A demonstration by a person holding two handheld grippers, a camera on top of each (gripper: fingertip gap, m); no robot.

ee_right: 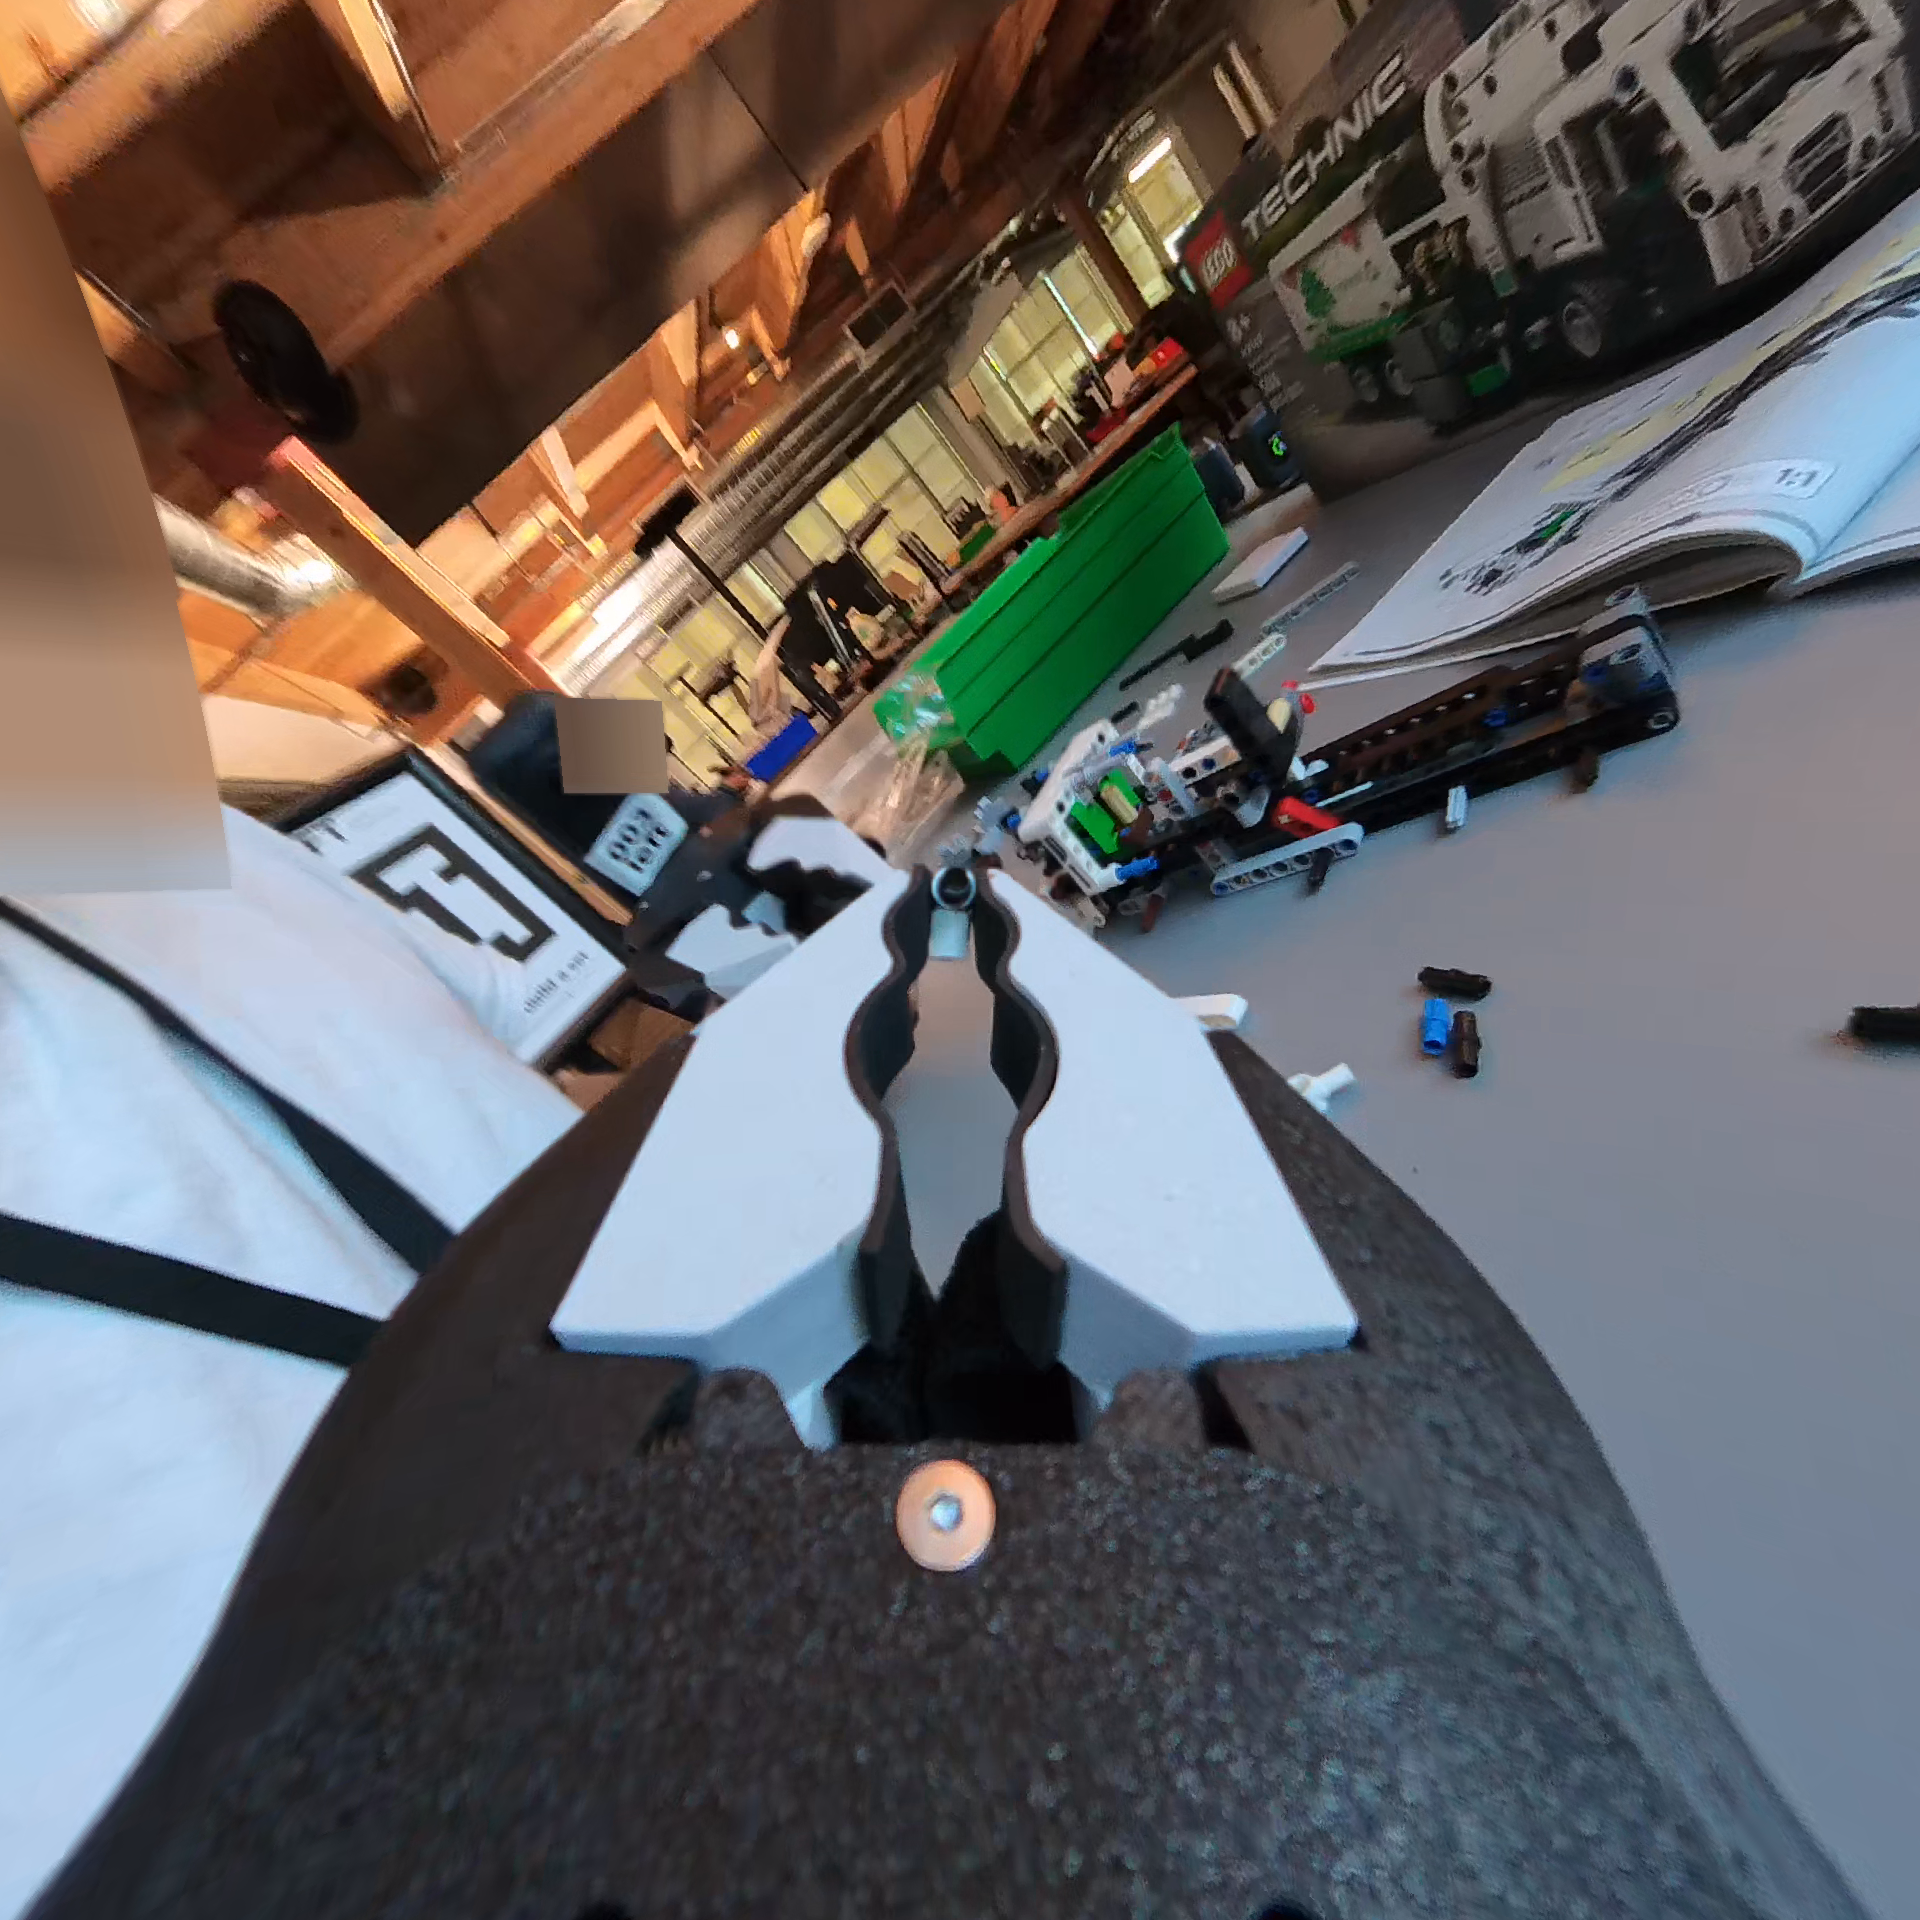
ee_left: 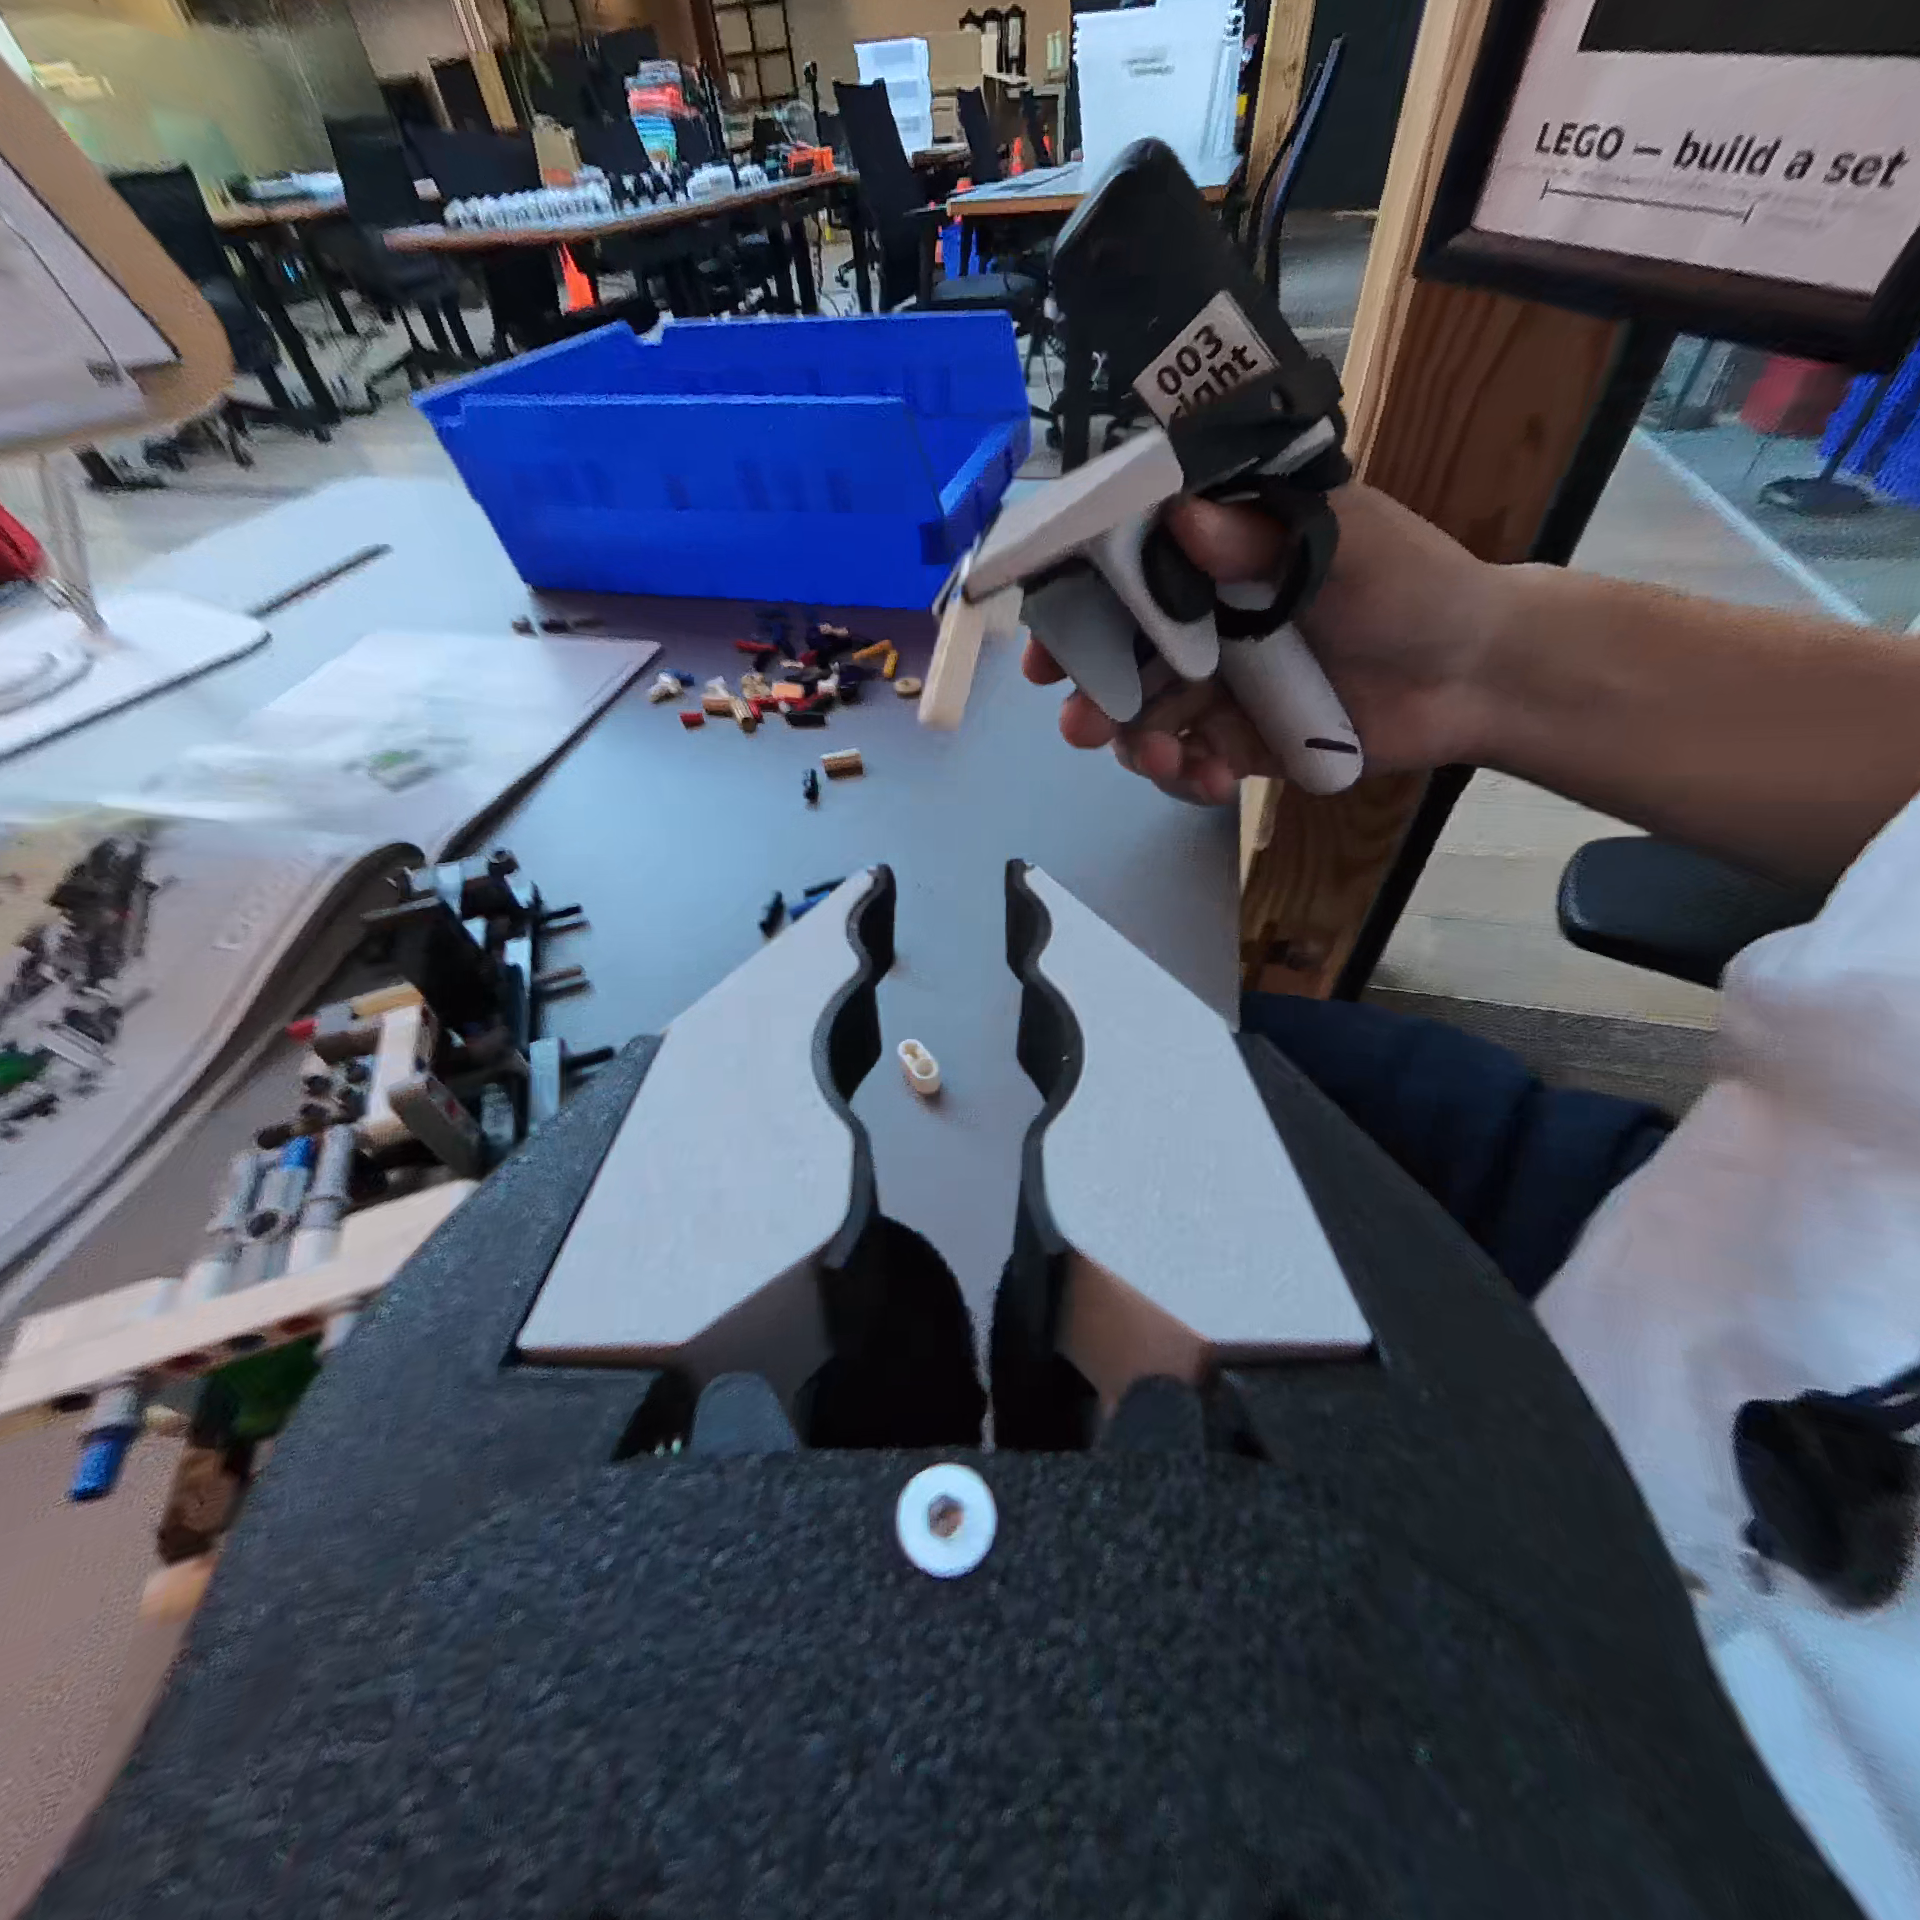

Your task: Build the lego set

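Item, nearest: left gripper point(ee_left: 948, 894), fingers parted and holding nothing, hovering low over the grey counter point(ee_left: 1091, 831), a small white connector point(ee_left: 921, 1066) lying loose on the surface between them. Item, at its left: the part-built truck chassis point(ee_left: 416, 1049), blurred in this view, lying on the counter against the open instruction booklet point(ee_left: 343, 769). Item, mid-distance: right gripper point(ee_right: 954, 914), raised well above the counter in the person's hand point(ee_left: 1299, 665), clenched on a small grey piece point(ee_right: 950, 933) at the very tips; what looks like a ring-shaped end pokes out beyond them, though it is too small to be sure. Item, beyond: scatter of loose pieces point(ee_left: 790, 681) ahead of a blue bin point(ee_left: 727, 468). Item, farthest, in the right wrist view: green bin point(ee_right: 1081, 613) and the set's box point(ee_right: 1455, 239). Handling note: the step appears to be carrying the gripped piece to the chassis; best done by keeping the squeeze steady, squaring the piece to its hole before pressing, and bracing the chassis with the free gripper.
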